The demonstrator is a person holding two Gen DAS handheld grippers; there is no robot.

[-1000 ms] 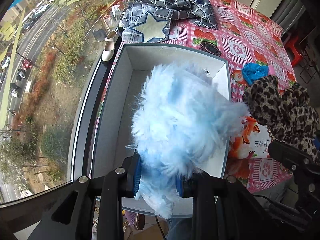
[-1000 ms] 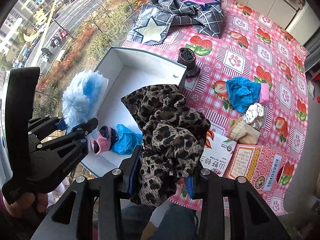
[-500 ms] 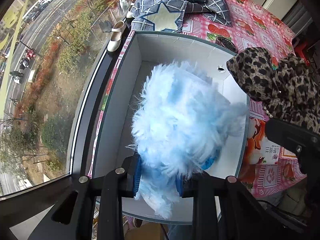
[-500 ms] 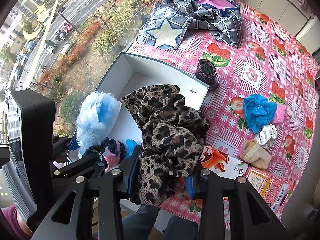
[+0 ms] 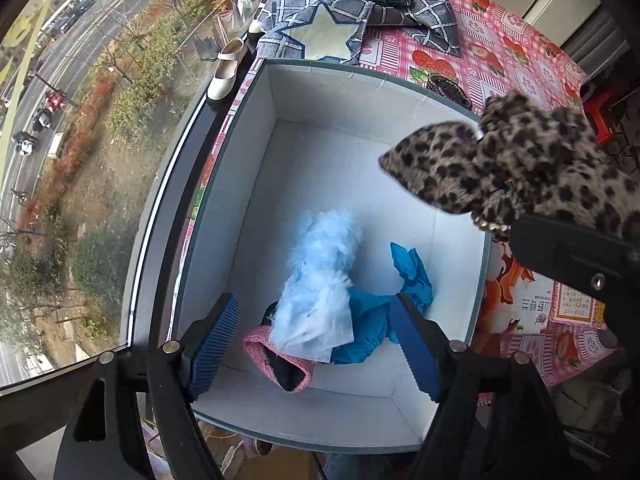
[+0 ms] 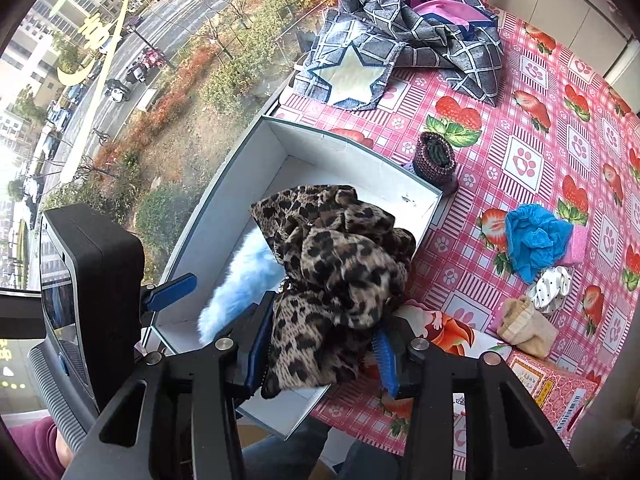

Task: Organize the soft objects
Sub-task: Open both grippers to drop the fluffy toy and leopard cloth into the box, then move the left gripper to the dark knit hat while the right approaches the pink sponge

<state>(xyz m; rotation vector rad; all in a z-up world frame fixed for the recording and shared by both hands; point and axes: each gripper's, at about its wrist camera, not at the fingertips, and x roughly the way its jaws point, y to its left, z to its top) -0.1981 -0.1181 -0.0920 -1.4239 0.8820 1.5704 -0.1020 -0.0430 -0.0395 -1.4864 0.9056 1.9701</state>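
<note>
Now: fluffy piece in box, leopard bundle held above

Left gripper: spread wide, holding nothing, poised over the white box. Inside the box, near its close wall: pale blue fluffy piece, lying across a blue cloth and a pink pouch. Right gripper: clamped on the leopard-print bundle, raised over the box's right rim. Right of the box, on the pink table: another blue cloth, beige sock.
</note>
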